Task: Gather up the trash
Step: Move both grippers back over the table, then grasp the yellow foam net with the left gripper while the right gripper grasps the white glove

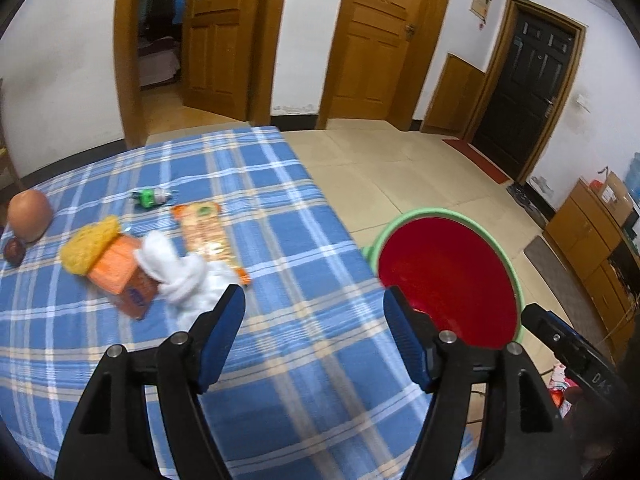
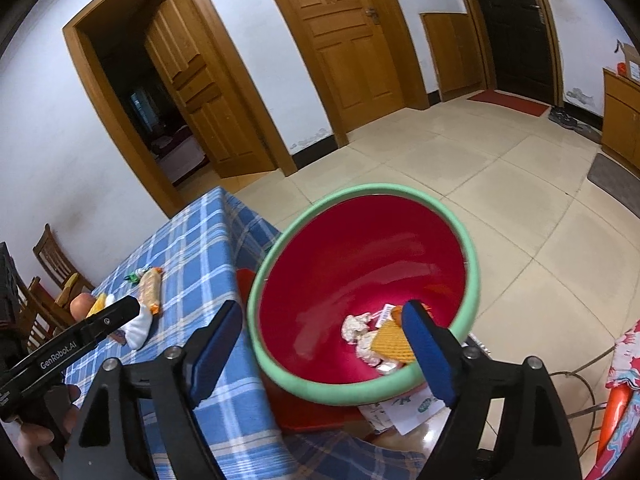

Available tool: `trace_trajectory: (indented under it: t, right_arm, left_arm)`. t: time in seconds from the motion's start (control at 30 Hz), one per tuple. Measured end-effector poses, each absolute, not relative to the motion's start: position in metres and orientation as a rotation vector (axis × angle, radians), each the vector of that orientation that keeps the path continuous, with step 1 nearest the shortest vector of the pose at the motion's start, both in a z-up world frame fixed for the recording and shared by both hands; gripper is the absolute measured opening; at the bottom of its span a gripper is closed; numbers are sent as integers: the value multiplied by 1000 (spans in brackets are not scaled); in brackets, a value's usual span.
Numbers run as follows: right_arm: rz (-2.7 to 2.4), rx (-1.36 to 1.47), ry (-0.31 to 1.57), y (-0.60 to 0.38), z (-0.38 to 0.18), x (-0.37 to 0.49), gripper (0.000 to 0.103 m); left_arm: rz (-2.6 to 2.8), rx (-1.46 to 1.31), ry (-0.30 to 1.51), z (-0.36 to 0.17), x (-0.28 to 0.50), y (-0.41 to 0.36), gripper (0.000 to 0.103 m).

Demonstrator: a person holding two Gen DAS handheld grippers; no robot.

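Note:
A red bin with a green rim (image 1: 448, 276) (image 2: 344, 264) stands beside the table's right edge. It holds crumpled white paper (image 2: 360, 332) and an orange wrapper (image 2: 390, 342). On the blue plaid tablecloth (image 1: 280, 280) lie white crumpled tissue (image 1: 180, 276), an orange packet (image 1: 120, 276), a yellow sponge-like wad (image 1: 90, 246), a long snack wrapper (image 1: 206, 236) and a small green item (image 1: 150, 197). My left gripper (image 1: 314, 316) is open and empty, above the cloth right of the tissue. My right gripper (image 2: 324, 340) is open and empty over the bin.
A round apple-like fruit (image 1: 29, 216) and a small dark thing (image 1: 14, 252) sit at the table's left. Wooden chairs (image 2: 52, 268) stand beyond the table. Tiled floor (image 2: 500, 184), wooden doors and a cabinet (image 1: 588, 240) surround the area. Papers (image 2: 404, 412) lie under the bin.

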State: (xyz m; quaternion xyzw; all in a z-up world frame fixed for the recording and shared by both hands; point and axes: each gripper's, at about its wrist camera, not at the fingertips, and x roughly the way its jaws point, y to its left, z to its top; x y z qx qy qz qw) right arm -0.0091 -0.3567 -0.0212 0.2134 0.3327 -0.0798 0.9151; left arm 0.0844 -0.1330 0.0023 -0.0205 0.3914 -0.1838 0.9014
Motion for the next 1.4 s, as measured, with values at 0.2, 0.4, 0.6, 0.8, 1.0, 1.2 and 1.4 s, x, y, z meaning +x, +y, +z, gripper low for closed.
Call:
trace_trajectory:
  t: [0.2, 0.4, 0.6, 0.8, 1.0, 1.2, 1.4]
  right_arm:
    - [-121, 420, 702, -333, -21, 1, 89]
    - [-76, 399, 713, -312, -19, 14, 89]
    - [-31, 381, 728, -290, -20, 28, 90]
    - [12, 355, 745, -268, -20, 40, 90]
    - [52, 327, 763, -247, -21, 53, 90]
    - [89, 293, 783, -226, -23, 68, 90]
    - [137, 258, 800, -201, -25, 84, 90]
  left_arm:
    - [-322, -71, 802, 2, 88, -100, 72]
    - [-256, -80, 790, 4, 94, -68, 72]
    - [-186, -101, 774, 4, 102, -31, 72]
    - [-120, -120, 774, 0, 112, -2, 72]
    - [-88, -100, 788, -9, 129, 8, 72]
    - [-94, -78, 788, -18, 146, 13, 72]
    - [-131, -113, 803, -26, 153, 18, 52]
